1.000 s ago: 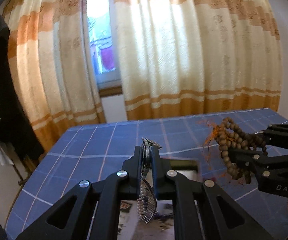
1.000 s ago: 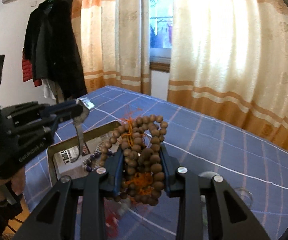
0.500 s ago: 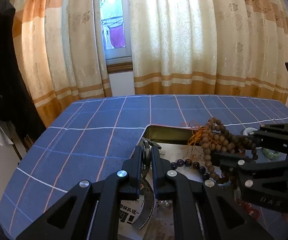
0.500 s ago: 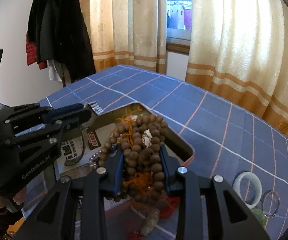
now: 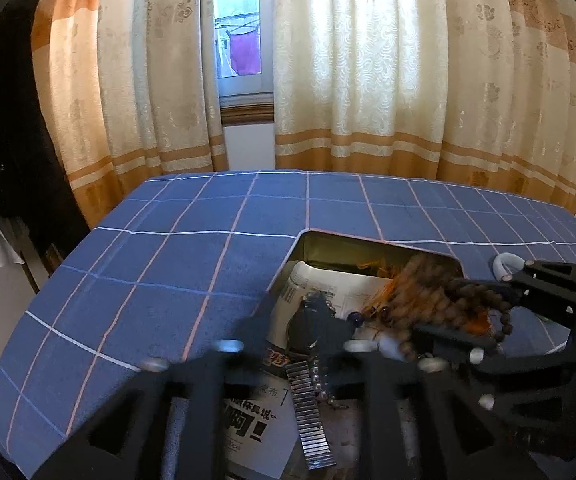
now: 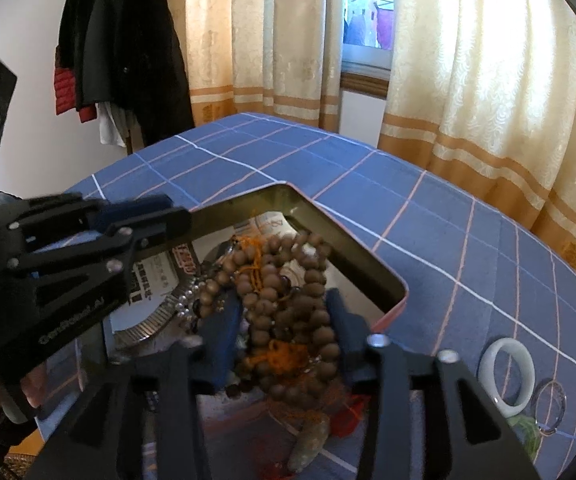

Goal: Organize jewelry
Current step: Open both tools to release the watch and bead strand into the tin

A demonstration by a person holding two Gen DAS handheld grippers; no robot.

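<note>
Steel-banded, the wristwatch (image 5: 307, 364) lies in the open tin box (image 5: 327, 242) on printed paper, between the parted fingers of the left gripper (image 5: 299, 336), whose jaws have just been opening and no longer pinch it. To its right, the right gripper (image 6: 284, 320) has also just been spreading its jaws; the wooden bead strand (image 6: 284, 304) with orange thread sags between them into the box, and I cannot tell whether the pads still touch it. To release well, I would open both fully and lift straight up, so that no bead, tassel or watch link catches a finger and comes out again. Further right, a white bangle (image 6: 507, 376) and a thin metal ring (image 6: 549, 406) wait on the blue checked tablecloth (image 5: 168, 264). Beyond it hang cream-and-orange curtains (image 5: 407, 80) round a window, with dark coats (image 6: 128, 40) at the left wall.
</note>
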